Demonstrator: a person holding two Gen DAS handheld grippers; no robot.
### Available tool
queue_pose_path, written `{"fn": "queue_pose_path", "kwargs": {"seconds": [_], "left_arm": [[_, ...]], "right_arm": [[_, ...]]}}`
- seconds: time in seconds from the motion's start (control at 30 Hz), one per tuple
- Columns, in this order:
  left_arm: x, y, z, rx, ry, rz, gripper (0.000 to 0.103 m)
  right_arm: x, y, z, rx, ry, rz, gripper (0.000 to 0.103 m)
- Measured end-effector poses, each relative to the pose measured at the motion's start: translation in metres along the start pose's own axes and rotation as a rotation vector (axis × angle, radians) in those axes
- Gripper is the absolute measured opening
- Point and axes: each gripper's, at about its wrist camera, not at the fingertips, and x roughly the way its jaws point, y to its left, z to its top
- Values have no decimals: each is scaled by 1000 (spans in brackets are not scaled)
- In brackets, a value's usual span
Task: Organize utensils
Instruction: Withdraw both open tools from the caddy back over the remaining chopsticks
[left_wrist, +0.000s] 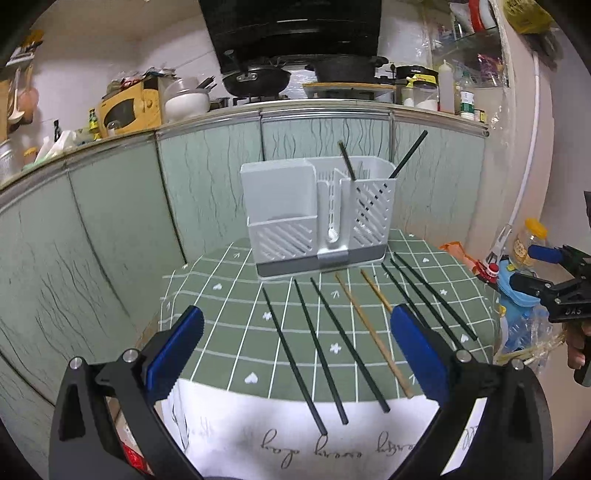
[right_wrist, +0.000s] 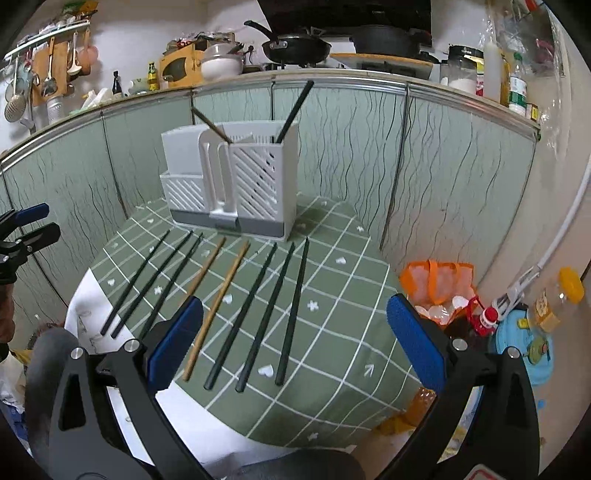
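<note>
My left tongs (left_wrist: 297, 334) and right tongs (right_wrist: 294, 321) are spread wide, holding and touching nothing. Both hang above the chopsticks (right_wrist: 258, 317) lying before the holder (right_wrist: 236, 177).

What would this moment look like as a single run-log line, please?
left claw: open, empty | right claw: open, empty | holder: two chopsticks | tablecloth: eight chopsticks

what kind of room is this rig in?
Most likely a home kitchen: a wok sits on the hob under a range hood, ladles hang on the wall, and a utensil caddy stands on the table.
</note>
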Motion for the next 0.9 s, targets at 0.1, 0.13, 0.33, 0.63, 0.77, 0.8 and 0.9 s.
{"fn": "queue_pose_path", "kwargs": {"seconds": [0.1, 0.13, 0.33, 0.63, 0.77, 0.8, 0.9], "left_arm": [[1, 4, -13, -20, 5, 11, 99], [2, 4, -17, -23, 7, 15, 99], [4, 5, -40, -19, 16, 58, 99], [8, 10, -60, -32, 49, 96, 99], [10, 15, -64, -44, 49, 106, 99], [10, 16, -66, -48, 50, 105, 99], [12, 17, -68, -53, 54, 108, 99]], "right_arm": [[3, 2, -10, -4, 10, -7, 96], [4, 3, -13, -8, 12, -11, 96], [8, 5, -27, -8, 22, -14, 96], [15, 5, -43, 6, 42, -14, 96], [18, 2, -47, 18, 49, -20, 96], [18, 2, -47, 20, 52, -21, 96], [20, 1, -50, 20, 55, -25, 96]]}}
